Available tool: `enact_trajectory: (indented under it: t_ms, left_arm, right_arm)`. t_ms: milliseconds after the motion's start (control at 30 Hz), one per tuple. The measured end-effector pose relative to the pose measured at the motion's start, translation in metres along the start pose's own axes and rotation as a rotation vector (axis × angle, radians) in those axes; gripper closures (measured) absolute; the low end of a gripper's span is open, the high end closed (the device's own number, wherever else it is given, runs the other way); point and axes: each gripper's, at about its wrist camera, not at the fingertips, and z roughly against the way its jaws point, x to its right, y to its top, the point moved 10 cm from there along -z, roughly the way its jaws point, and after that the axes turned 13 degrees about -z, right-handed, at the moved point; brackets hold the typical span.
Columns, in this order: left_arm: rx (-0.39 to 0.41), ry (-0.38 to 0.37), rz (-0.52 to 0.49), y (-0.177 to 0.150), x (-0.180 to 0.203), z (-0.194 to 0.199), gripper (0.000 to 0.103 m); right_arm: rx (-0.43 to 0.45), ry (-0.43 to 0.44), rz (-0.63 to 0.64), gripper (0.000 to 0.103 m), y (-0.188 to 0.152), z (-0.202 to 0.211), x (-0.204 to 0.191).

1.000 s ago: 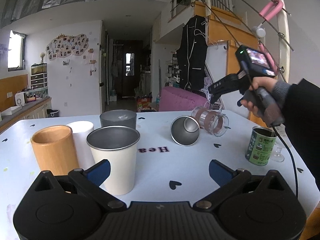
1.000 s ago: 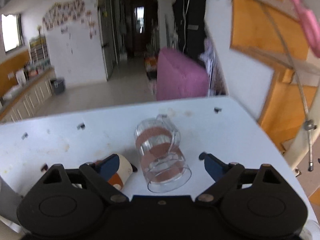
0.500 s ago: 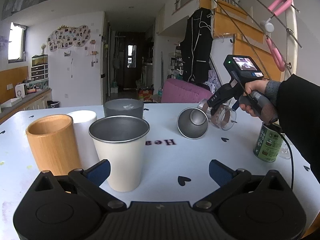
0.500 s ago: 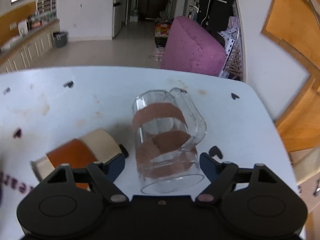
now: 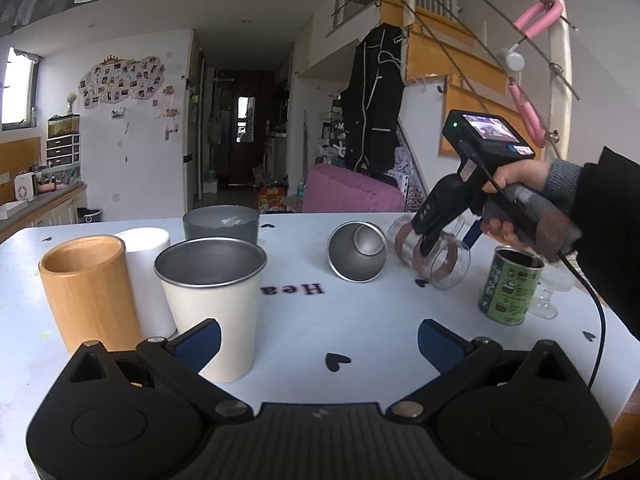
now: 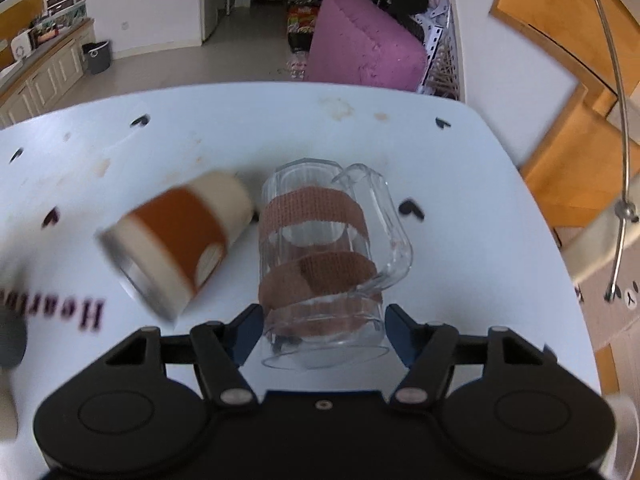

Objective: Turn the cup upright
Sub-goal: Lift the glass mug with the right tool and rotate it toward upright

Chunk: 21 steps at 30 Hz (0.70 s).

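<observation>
A clear glass mug [image 6: 324, 256] with two brown bands lies on its side on the white table, mouth toward the right wrist camera, handle to the right. My right gripper [image 6: 322, 334] is open, its blue fingers on either side of the mug's rim end, close to the glass. The mug also shows in the left wrist view [image 5: 434, 254] with the right gripper [image 5: 444, 236] over it. A steel cup with a brown sleeve [image 6: 176, 242] lies on its side just left of the mug; it also shows in the left wrist view [image 5: 356, 252]. My left gripper [image 5: 318, 340] is open and empty.
Upright in the left wrist view: a bamboo cup [image 5: 90, 290], a white cup [image 5: 146, 280], a white steel-lined cup [image 5: 214, 300], a grey cup [image 5: 221, 224]. A green can [image 5: 512, 284] and a small stemmed glass [image 5: 550, 296] stand at the right, near the table edge [image 5: 616, 320].
My right gripper has moved forward and down so its open fingers now straddle the mug's rim end. The left gripper has barely moved.
</observation>
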Motion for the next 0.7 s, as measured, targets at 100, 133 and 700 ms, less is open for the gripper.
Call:
enact_trajectory:
  t_ms: [100,133,700]
  left_arm:
    - [0.02,0.0,-0.004,0.004,0.003,0.008,0.0]
    - [0.025,0.0,-0.006,0.006,0.003,0.01,0.0]
    - [0.024,-0.006,0.013,0.011,0.002,0.009,0.0]
  right_arm:
    - [0.0,-0.001,0.025,0.035,-0.018,0.011,-0.004]
    - [0.0,-0.004,0.039,0.035,-0.025,0.015,-0.006]
    - [0.148,0.103,0.425,0.04,-0.151,0.101,-0.04]
